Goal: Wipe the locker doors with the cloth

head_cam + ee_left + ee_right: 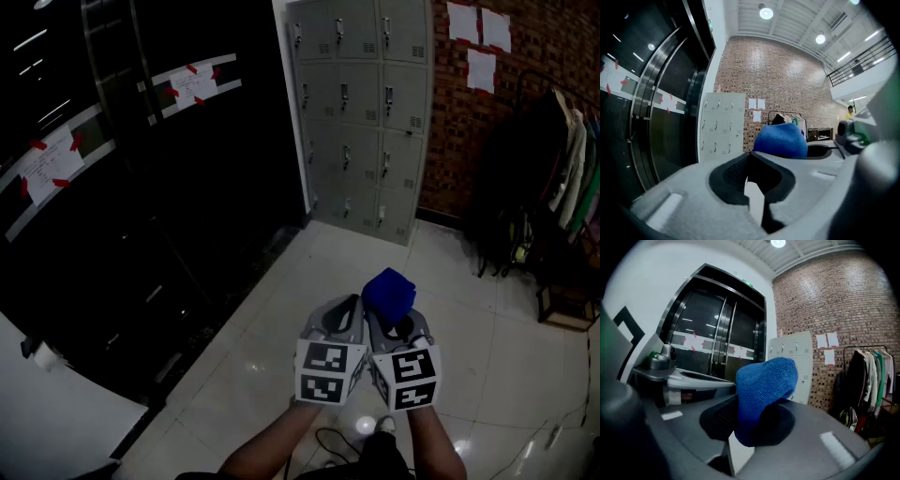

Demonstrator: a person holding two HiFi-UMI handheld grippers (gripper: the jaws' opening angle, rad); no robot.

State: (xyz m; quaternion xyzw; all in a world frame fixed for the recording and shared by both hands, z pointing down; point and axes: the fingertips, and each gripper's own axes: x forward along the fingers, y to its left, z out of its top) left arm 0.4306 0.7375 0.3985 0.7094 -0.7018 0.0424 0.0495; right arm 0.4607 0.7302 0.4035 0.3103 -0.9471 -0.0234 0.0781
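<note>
A bank of grey lockers [361, 112] stands against the far wall, several steps ahead; it also shows in the left gripper view as lockers [721, 124] and small in the right gripper view as lockers [797, 362]. My right gripper [392, 314] is shut on a bunched blue cloth [388, 293], which fills the jaws as cloth [764, 392] and peeks up as cloth [782, 139] beside the left one. My left gripper [345, 314] is held right next to it, shut with nothing between its jaws [757, 187]. Both are held low over the floor.
Black glass doors [122, 187] with taped paper notices run along the left. A brick wall [525, 103] with white sheets is at the right, and a rack of hanging clothes [562, 178] stands beside it. Pale glossy floor tiles [309, 281] lead to the lockers.
</note>
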